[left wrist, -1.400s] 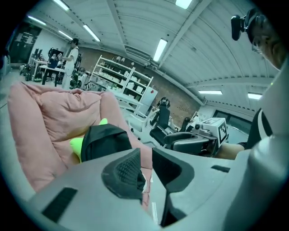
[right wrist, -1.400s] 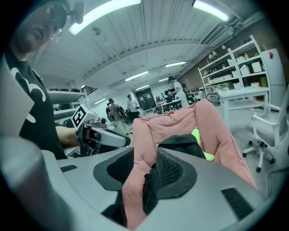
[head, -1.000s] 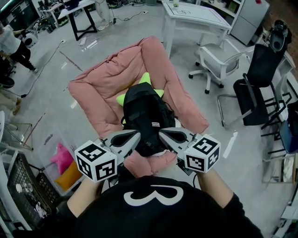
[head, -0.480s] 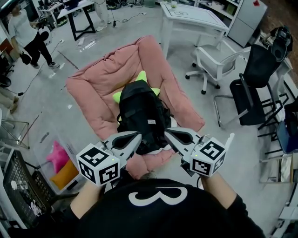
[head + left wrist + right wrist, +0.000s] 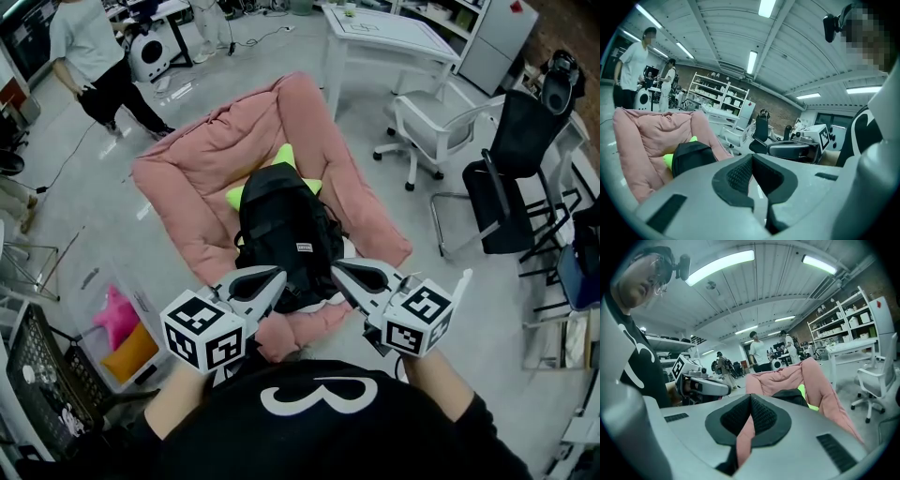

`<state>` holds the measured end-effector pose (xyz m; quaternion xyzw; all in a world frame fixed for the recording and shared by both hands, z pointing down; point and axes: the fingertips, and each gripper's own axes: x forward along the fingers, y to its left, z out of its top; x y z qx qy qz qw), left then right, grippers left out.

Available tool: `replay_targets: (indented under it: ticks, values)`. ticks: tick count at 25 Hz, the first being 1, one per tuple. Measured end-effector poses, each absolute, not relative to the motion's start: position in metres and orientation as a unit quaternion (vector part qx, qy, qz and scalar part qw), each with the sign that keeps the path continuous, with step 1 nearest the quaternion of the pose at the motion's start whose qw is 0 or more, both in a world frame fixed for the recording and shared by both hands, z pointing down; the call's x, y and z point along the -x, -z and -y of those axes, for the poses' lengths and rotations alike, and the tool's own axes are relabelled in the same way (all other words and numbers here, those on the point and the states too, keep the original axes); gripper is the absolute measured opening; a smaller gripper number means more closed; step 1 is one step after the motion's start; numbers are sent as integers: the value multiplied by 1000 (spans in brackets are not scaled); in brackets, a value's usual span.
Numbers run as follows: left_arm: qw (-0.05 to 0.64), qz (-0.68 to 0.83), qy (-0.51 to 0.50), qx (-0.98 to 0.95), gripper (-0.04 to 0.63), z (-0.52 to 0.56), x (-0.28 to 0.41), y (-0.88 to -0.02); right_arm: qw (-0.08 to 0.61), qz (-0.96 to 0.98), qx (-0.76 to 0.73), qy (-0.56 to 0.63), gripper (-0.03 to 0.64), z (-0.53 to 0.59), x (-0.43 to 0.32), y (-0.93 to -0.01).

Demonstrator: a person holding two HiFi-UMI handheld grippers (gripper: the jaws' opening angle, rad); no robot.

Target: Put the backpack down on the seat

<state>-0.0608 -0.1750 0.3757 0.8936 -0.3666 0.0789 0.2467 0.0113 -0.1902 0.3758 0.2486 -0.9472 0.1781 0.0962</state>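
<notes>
The backpack (image 5: 284,230) lay lengthwise in the hollow of the pink seat (image 5: 202,155), its far end over a yellow-green cushion (image 5: 284,156) and its near end close to the seat's front roll, so the placing itself looked done. What was left to you, by my judgement, was to come away cleanly. The good way to do that was to lift both tools straight back toward your body rather than sweep them across the bag, because its straps and loops lay loose near the front edge and could snag a tip. You would also have done well to check that the bag rested wholly inside the padded sides and was not tipping toward the front roll. Your left gripper (image 5: 274,277) was clenched, its pads meeting with nothing between them, and it hovered just above the near end of the bag without touching it. Your right gripper (image 5: 339,269) was clenched too and carried nothing. The pink strip in the slit below its pads looked to be the seat beyond, not cloth that it had caught. The two tips pointed inward at each other, near but apart, on either side of the bag's near end.
</notes>
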Motion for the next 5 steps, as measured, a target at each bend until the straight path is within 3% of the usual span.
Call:
replay_targets:
  ticks: [5]
  values:
    - [255,367,-79,-891,6,178,59,-385,106,943,-252,-188,5,190,-15,-389]
